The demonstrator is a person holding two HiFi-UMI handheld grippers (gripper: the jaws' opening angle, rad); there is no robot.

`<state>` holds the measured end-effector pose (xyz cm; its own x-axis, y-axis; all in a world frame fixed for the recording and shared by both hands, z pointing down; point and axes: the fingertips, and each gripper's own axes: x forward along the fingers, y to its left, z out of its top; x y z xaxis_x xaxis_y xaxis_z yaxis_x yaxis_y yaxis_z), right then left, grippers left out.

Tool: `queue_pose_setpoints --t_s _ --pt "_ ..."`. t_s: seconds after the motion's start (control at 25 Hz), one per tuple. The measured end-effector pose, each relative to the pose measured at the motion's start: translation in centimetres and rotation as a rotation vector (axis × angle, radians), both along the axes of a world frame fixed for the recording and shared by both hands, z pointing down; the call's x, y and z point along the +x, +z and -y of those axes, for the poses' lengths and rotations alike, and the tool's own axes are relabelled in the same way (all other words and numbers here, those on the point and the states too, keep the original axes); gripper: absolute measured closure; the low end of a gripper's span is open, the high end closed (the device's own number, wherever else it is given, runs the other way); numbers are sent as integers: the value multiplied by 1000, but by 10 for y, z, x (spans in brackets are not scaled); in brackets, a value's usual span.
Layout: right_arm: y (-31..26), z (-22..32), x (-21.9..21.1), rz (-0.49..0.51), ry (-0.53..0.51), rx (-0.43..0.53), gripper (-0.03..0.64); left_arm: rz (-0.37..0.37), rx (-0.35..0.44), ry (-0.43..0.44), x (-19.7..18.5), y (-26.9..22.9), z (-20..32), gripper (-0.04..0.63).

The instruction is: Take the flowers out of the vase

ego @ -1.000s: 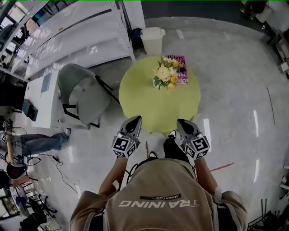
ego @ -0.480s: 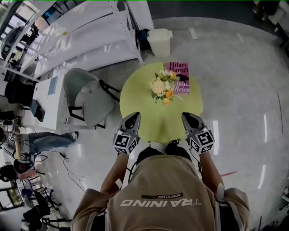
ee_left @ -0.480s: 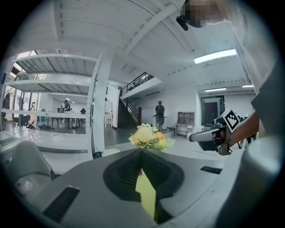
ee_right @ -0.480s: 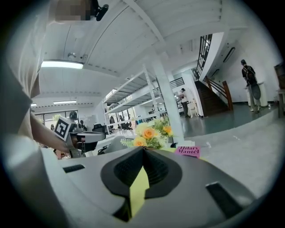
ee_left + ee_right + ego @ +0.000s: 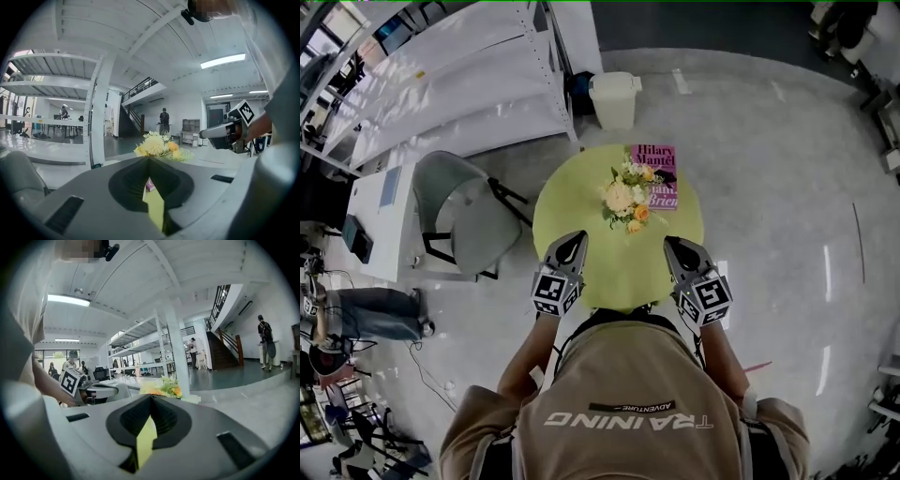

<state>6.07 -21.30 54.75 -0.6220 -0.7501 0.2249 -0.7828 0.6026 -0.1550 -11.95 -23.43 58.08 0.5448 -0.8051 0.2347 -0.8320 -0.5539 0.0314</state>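
A bunch of cream, yellow and orange flowers [image 5: 626, 198] stands on the round yellow-green table [image 5: 581, 202]; the blooms hide the vase from above. My left gripper [image 5: 575, 240] and right gripper [image 5: 673, 244] hang side by side over the table's near edge, well short of the flowers. Both are shut and hold nothing. In the left gripper view the flowers [image 5: 157, 146] rise just beyond the closed tips [image 5: 149, 159], with the right gripper [image 5: 224, 133] off to the side. In the right gripper view the flowers [image 5: 164, 389] show past its tips [image 5: 151, 397].
A pink book [image 5: 657, 175] lies on the table behind the flowers. A grey chair [image 5: 464, 211] stands left of the table, a white bin [image 5: 614, 98] behind it, and white shelving [image 5: 441, 84] at the back left. A person's legs [image 5: 366, 314] show at far left.
The person has stepped closer to the table. Both grippers, earlier short of its rim, now reach over its near edge, still shut. The flowers have not moved on the table.
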Motion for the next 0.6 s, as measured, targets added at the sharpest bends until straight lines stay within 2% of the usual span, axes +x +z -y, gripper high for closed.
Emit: queue_pose_setpoints --t_s 0.28,0.6 --pt "-19 8 -22 -3 28 14 618 -22 14 37 -9 1 7 588" --pt "-12 15 -26 -15 97 -34 618 -44 -5 76 -27 13 26 588"
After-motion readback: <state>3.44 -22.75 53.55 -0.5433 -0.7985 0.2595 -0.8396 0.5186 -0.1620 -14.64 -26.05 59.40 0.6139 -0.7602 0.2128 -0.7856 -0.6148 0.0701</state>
